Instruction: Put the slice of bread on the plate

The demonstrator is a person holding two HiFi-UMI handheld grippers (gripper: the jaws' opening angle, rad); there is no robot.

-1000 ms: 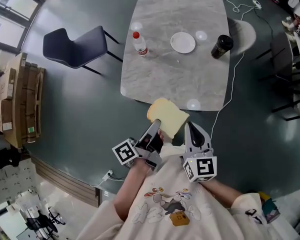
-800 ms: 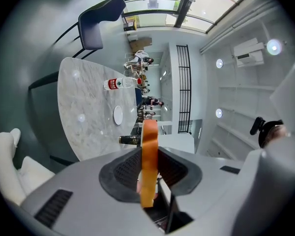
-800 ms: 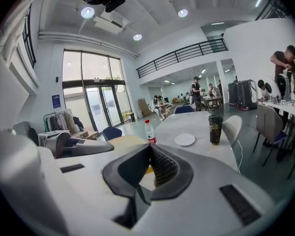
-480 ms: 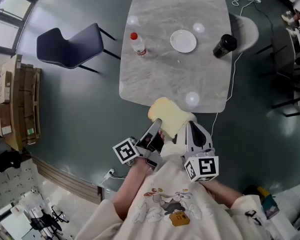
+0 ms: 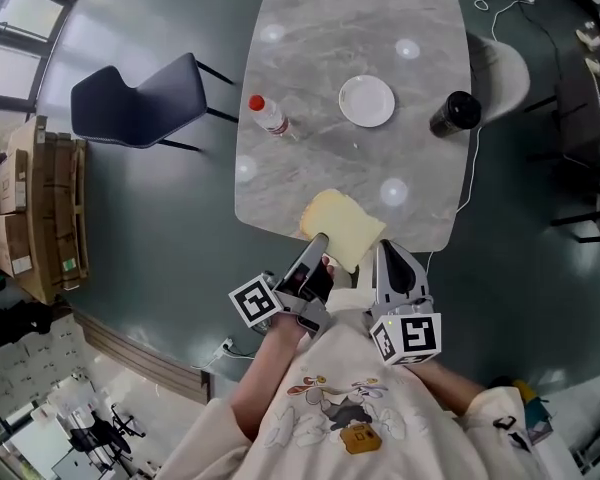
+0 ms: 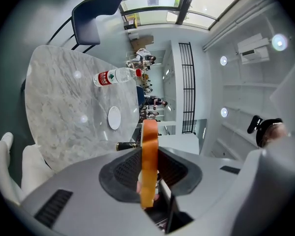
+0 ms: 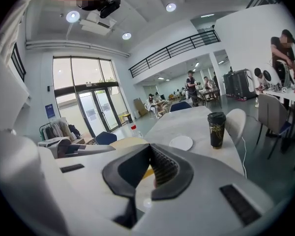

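Note:
A pale yellow slice of bread with a brown crust stands on edge between the jaws of my left gripper, which is shut on it. In the left gripper view the bread shows edge-on in front of the left gripper. The slice hangs over the near edge of the grey marble table. A small white plate lies empty further along the table, also seen as the plate and the plate. My right gripper sits beside the bread, jaws together and empty, as the right gripper shows.
A plastic water bottle with a red cap stands left of the plate, and a dark cup stands right of it. A dark blue chair stands left of the table, a white chair at its right. A white cable trails on the floor.
Both grippers and the bread have moved forward toward the table. The bread was short of the near edge and now hangs over it. The left grip is unchanged.

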